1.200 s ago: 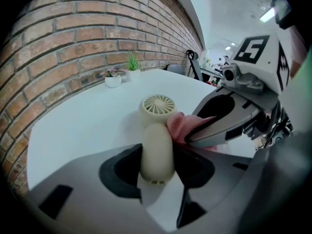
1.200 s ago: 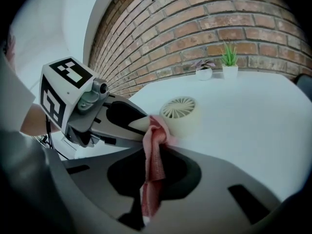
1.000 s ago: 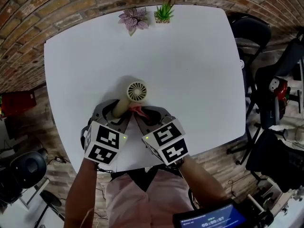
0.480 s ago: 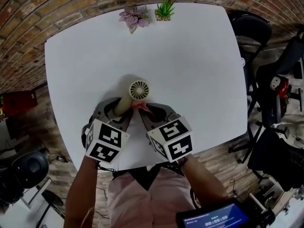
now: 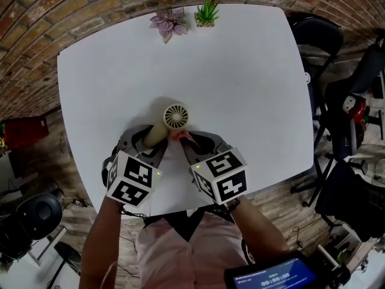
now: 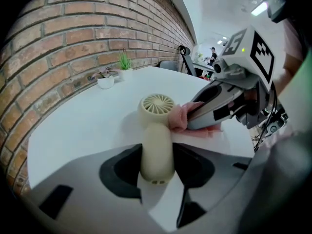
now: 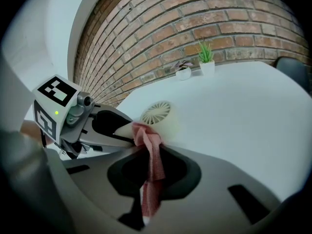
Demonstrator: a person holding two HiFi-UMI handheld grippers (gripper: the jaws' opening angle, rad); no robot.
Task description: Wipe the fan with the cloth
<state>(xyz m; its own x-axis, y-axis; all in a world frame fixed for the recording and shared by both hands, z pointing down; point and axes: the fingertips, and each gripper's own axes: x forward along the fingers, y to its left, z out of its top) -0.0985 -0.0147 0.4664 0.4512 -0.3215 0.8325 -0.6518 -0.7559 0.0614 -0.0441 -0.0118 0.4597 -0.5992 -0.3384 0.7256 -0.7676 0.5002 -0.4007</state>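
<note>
A small cream hand-held fan (image 5: 174,117) with a round grilled head (image 6: 157,106) is near the front middle of the white table (image 5: 240,77). My left gripper (image 6: 157,165) is shut on the fan's handle (image 6: 156,152); the head points away from me. My right gripper (image 7: 148,189) is shut on a pink cloth (image 7: 152,162), which it presses against the right side of the fan just below the head (image 7: 157,112). In the head view the cloth (image 5: 180,136) shows as a small pink patch between the two grippers, left gripper (image 5: 149,142) and right gripper (image 5: 187,143).
Two small potted plants, one purple-leaved (image 5: 168,24) and one green (image 5: 206,14), stand at the table's far edge by the brick wall (image 5: 72,11). Office chairs and gear (image 5: 337,101) crowd the floor to the right. The table's near edge is just below my hands.
The right gripper has rolled a little and edged rightward while the cloth stays against the fan. The fan and left gripper have hardly shifted.
</note>
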